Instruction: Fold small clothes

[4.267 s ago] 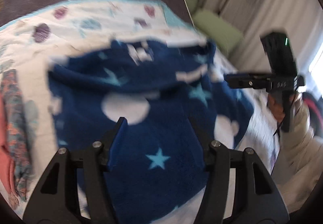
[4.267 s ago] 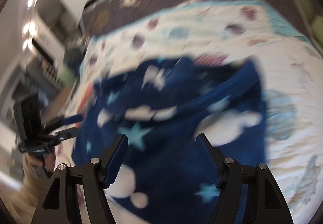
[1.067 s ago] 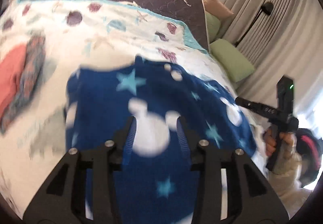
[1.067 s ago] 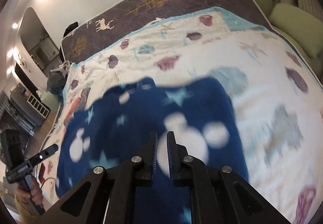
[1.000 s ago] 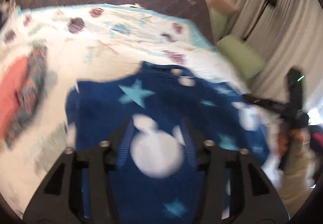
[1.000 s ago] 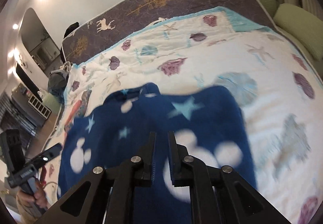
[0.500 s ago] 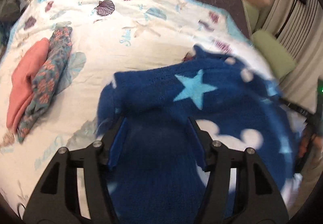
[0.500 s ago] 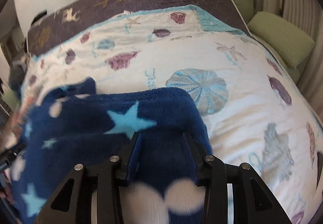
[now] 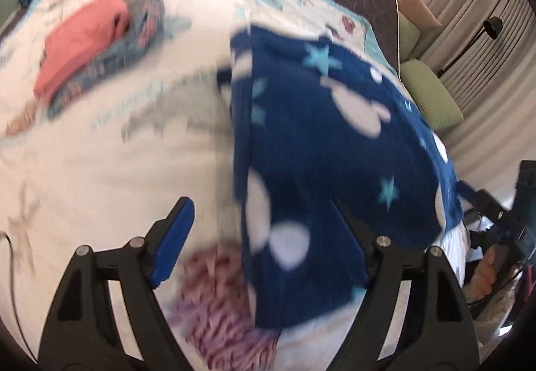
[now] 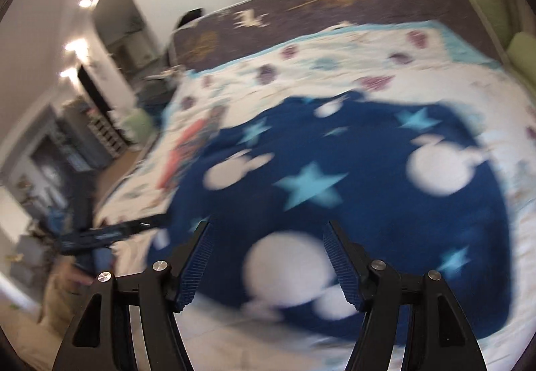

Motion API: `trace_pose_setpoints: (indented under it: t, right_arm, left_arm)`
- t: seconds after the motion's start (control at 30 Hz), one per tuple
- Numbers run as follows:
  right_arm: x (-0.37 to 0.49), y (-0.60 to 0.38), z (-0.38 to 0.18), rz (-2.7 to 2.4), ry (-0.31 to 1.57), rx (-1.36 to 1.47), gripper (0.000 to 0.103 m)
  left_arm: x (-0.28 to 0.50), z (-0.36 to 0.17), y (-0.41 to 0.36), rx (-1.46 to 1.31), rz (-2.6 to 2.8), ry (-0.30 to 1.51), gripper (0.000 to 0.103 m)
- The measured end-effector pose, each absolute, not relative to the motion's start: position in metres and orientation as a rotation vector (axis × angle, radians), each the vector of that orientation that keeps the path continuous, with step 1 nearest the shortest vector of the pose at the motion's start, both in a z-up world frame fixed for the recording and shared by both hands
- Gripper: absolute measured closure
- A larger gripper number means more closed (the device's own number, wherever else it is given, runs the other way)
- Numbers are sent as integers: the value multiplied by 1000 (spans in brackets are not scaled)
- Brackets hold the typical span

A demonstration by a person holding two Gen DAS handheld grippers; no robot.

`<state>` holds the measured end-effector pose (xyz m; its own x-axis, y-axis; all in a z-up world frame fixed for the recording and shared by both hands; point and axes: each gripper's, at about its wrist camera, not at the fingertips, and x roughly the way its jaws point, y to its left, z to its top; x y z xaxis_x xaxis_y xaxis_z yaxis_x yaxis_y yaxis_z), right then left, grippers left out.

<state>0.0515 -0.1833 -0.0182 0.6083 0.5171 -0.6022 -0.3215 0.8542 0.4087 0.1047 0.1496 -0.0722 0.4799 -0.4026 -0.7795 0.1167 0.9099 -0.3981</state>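
Both views are smeared by motion blur; the blue fleece garment [image 9: 335,150] is hidden at 5 o'clock behind a finger [image 9: 351,230].

A seashell-print bedspread [image 9: 100,170] covers the bed, with green cushions [image 9: 430,96] beside grey curtains [image 9: 485,46].

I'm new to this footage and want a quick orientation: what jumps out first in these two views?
A dark blue fleece garment with white blobs and pale stars fills the middle of both views, lying on a seashell-print bedspread. Both grippers, left and right, hang open above it, holding nothing. To the far left, a coral and floral folded pile sits on the bedspread.
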Motion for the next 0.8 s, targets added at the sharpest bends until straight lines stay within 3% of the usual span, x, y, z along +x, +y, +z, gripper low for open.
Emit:
trace_pose_setpoints:
  t: [0.13,0.8]
  right_arm:
    - [62,-161,-79,413,1013,228,28]
    - [16,-144,-45,360,894,114,28]
  left_arm:
    - [93,-81,148,-310,-333,1046,22]
    - [81,-70,140,-310,-387,1026,22]
